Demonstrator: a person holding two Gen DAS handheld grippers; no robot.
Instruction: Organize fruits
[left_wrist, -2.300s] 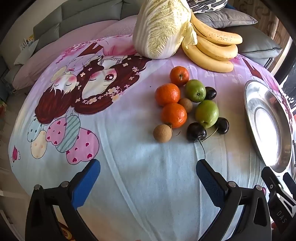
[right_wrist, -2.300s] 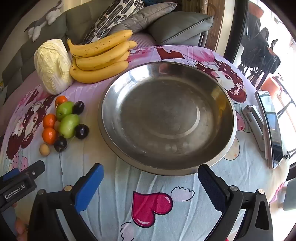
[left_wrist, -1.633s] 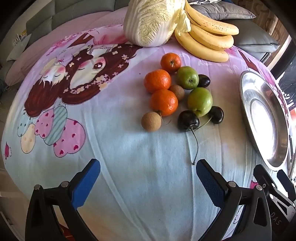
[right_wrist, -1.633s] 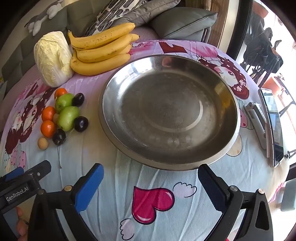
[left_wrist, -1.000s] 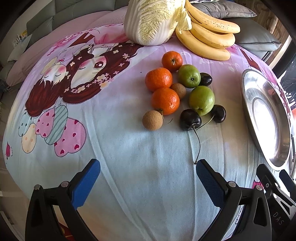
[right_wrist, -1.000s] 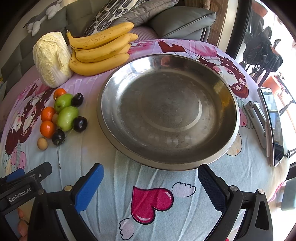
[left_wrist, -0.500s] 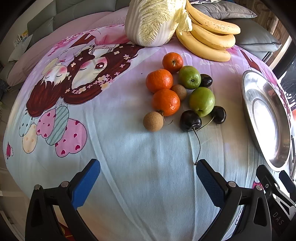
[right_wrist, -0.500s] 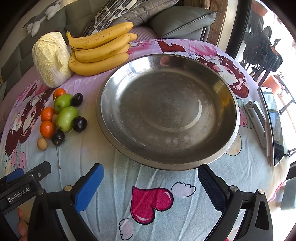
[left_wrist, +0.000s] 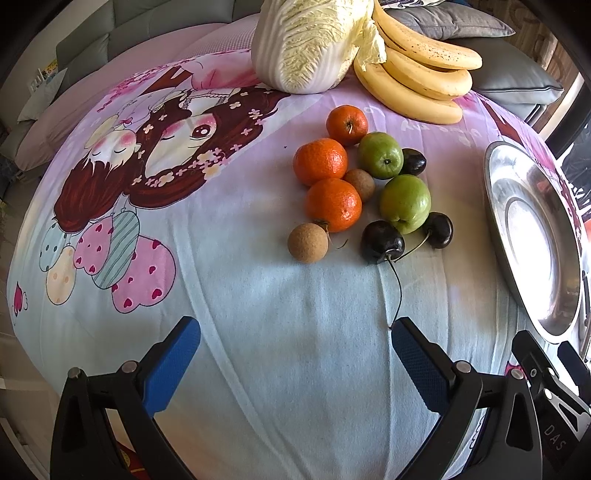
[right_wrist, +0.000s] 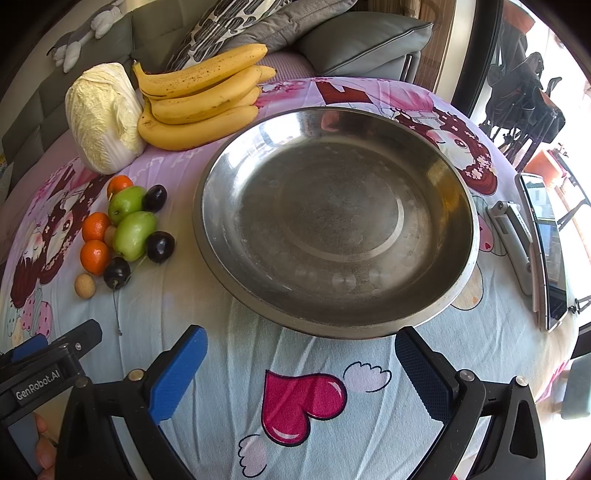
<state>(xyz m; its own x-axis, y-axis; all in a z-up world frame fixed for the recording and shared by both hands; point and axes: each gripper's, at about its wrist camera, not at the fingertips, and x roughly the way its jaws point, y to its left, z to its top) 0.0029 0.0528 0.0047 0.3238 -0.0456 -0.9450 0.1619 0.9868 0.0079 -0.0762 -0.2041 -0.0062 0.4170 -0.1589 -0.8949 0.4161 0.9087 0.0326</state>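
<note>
Fruit sits in one tight cluster on the cloth-covered bench (left_wrist: 295, 332): three oranges (left_wrist: 332, 205), two green apples (left_wrist: 405, 203), dark cherries (left_wrist: 381, 242) with long stems, and two small brown round fruits (left_wrist: 307, 243). Bananas (left_wrist: 421, 79) and a cabbage (left_wrist: 310, 44) lie behind them, and the metal bowl (right_wrist: 458, 258) stands empty just beside the pile. We hold the left gripper (left_wrist: 295, 354) short of the cluster, jaws spread wide and holding nothing; the right gripper (right_wrist: 301, 354) hovers before the bowl, equally wide and empty.

We judge crowding to be the main risk. The pieces touch one another, so jaws closing on an orange could nudge a neighbour and send round fruit rolling over the cloth, perhaps off the edge. The nearest cherry's stem trails toward our left gripper and could snag on a finger (left_wrist: 417, 358), dragging the cherry along. Cherries are soft, so a hard squeeze may bruise them. Wrinkles in the cloth could also shift things as we press down.
</note>
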